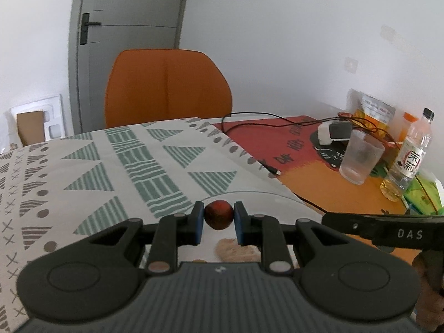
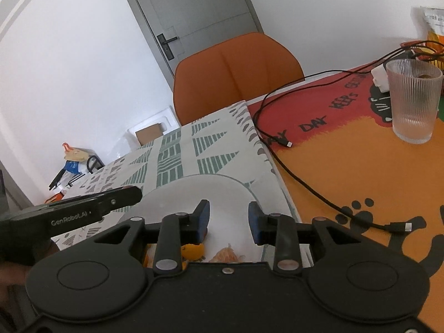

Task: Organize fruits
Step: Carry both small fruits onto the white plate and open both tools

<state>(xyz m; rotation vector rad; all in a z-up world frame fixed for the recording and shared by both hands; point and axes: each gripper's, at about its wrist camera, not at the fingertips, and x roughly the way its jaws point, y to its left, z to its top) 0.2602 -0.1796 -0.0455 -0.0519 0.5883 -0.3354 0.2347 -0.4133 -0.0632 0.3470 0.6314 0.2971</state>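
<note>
My left gripper (image 1: 218,218) is shut on a small dark red fruit (image 1: 218,214) and holds it over a clear glass plate (image 1: 266,194) on the patterned cloth. A pale peeled fruit piece (image 1: 236,251) lies on the plate below the fingers. My right gripper (image 2: 229,217) is open and empty above the white-looking plate (image 2: 194,191). Orange fruit pieces (image 2: 193,250) and a peeled segment cluster (image 2: 226,255) lie on the plate under it. The other gripper's body shows at the edge of each view.
An orange chair (image 1: 166,88) stands behind the table. On the orange mat to the right are a ribbed glass (image 1: 360,158), a bottle (image 1: 408,155), a charger with black cables (image 1: 277,122) and snack bags. A grey door is behind.
</note>
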